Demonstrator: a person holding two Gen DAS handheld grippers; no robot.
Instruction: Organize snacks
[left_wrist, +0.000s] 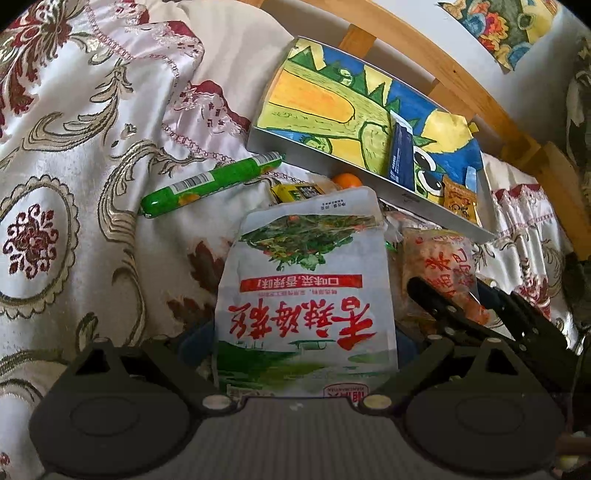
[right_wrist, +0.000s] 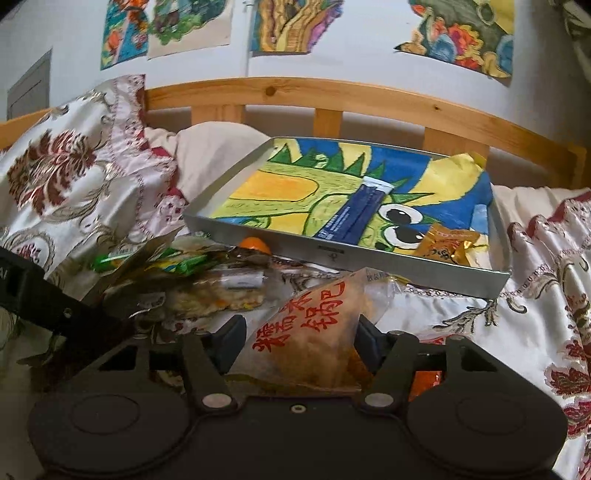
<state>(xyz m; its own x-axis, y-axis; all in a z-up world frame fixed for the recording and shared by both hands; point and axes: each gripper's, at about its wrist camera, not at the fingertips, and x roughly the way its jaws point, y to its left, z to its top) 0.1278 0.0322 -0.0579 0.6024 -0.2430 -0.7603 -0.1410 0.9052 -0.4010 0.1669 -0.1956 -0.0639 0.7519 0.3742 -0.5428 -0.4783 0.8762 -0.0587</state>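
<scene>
While gripped, white pouch upright, lengthwise forward

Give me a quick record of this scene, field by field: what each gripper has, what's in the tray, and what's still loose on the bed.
left gripper: shut on white seaweed packet
right gripper: shut on clear rice-crust bag
tray: metal, lined with a dinosaur drawing, resting on the bedspread
in tray: blue sachet, orange-brown packet
loose on bed: green sausage stick, orange fruit, mixed wrappers
backdrop: wooden headboard
</scene>
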